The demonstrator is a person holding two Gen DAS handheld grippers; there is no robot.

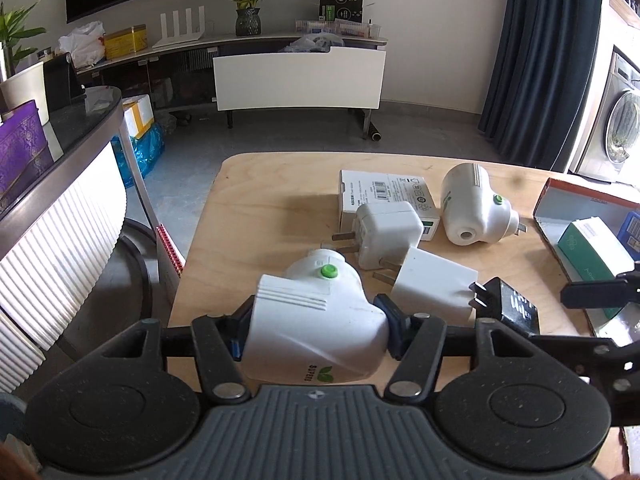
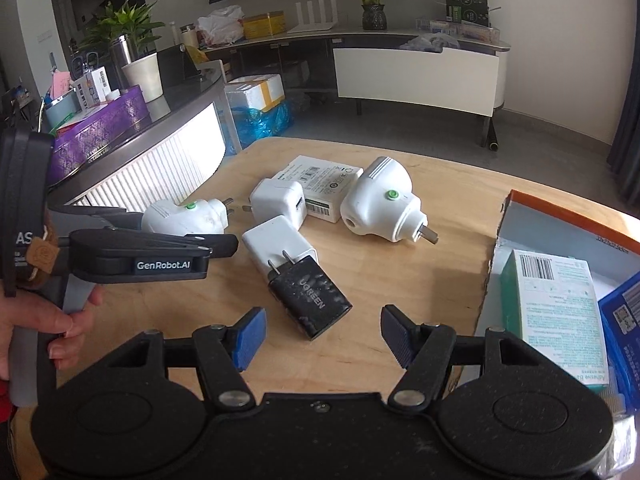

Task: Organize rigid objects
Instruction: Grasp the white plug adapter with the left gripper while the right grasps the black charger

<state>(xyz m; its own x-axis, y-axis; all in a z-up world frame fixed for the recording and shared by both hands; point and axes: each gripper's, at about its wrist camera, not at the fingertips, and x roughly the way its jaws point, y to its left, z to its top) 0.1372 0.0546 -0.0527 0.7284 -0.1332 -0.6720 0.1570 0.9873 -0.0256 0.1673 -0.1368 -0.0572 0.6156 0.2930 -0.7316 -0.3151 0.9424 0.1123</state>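
**Left claw grips a white plug-in unit; right claw stands wide over the black charger**

In the left wrist view, the left claw [image 1: 314, 330] is closed on a white plug-in unit [image 1: 316, 320] with a green button on top and a green leaf logo on its near face. The blue pads press on both of its sides, at the near edge of the wooden table [image 1: 256, 200]. In the right wrist view a hand [image 2: 44, 328] grips the handle of that claw at the left of the picture.

The right claw [image 2: 322, 334] stands wide with nothing between its blue pads [image 2: 250, 334]. It hangs above the table, pointing down at a black charger [image 2: 310, 300] that lies flat just beyond its tips, prongs pointing away.

Touching the black charger's prong end is a white flat charger [image 2: 280, 250]. Just past that lies a white cube charger [image 2: 280, 202], its two prongs pointing left, resting against a white carton [image 2: 320, 182] with a barcode label. To the right of the carton, a second plug-in unit [image 2: 380, 200] with a green button lies on its side, its prongs pointing right and a round hole facing the camera.

At the right edge of the table an open box [image 2: 560, 216] with an orange rim holds a green-and-white packet [image 2: 556, 308] and, beside it, a blue packet [image 2: 624, 312].

Beyond the table are a grey floor, a curved counter with a purple box [image 2: 100, 132] on it, and a low white cabinet [image 2: 416, 80] against the far wall.
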